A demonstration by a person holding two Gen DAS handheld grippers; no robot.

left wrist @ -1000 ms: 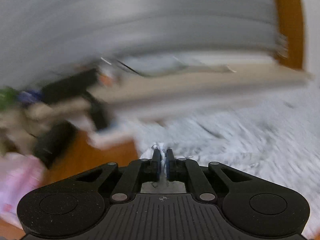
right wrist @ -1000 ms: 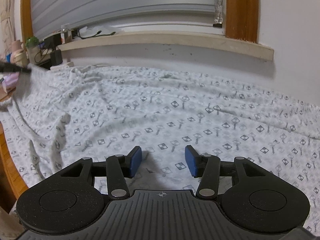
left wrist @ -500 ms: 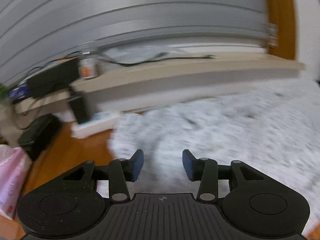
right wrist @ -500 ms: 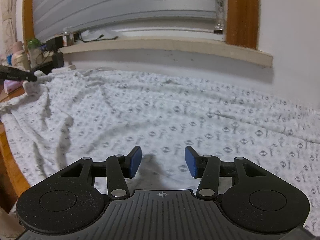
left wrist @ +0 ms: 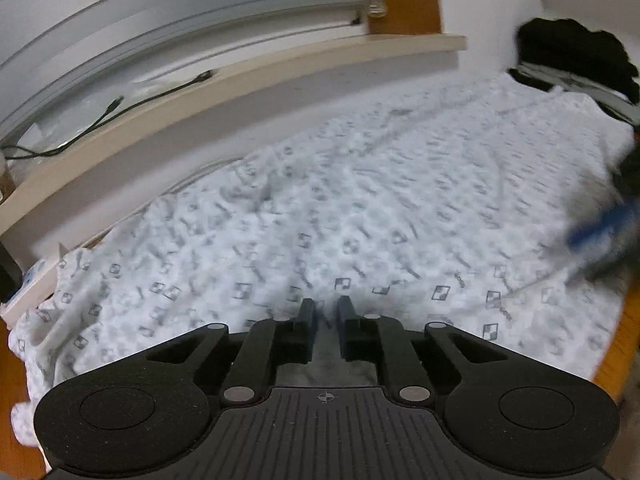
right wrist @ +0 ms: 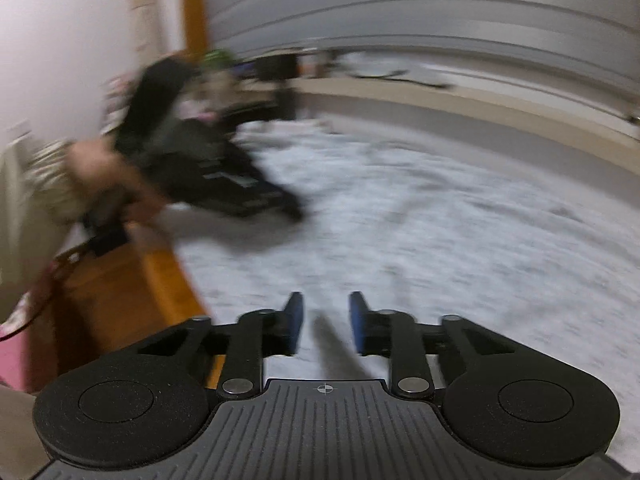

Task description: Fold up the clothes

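**Both grippers swung inward over the spread cloth**

Since the earlier frames both views had been swung round: the left camera was turned from the cluttered sill end toward the far corner, and the right toward the sill end. Both sets of jaws had just been closing. The left gripper (left wrist: pixel 323 307) was seen nearly closed, a narrow slit left between its pads, with no fabric visibly pinched. The right gripper (right wrist: pixel 325 314) was left partly open, with nothing caught between its pads.

The white patterned garment (left wrist: pixel 360 208) was spread flat over the wooden table (left wrist: pixel 618 328), filling the view from 9 to 3 o'clock. It was judged light, soft and limp, likely to sag and crease when lifted; a hold at an edge or corner, such as the rumpled hem at 8 o'clock (left wrist: pixel 60 300), was judged best. Dark folded clothing (left wrist: pixel 576 52) was seen at 2 o'clock.

No container could be made out; the items at 11 o'clock in the right view were too blurred to name.
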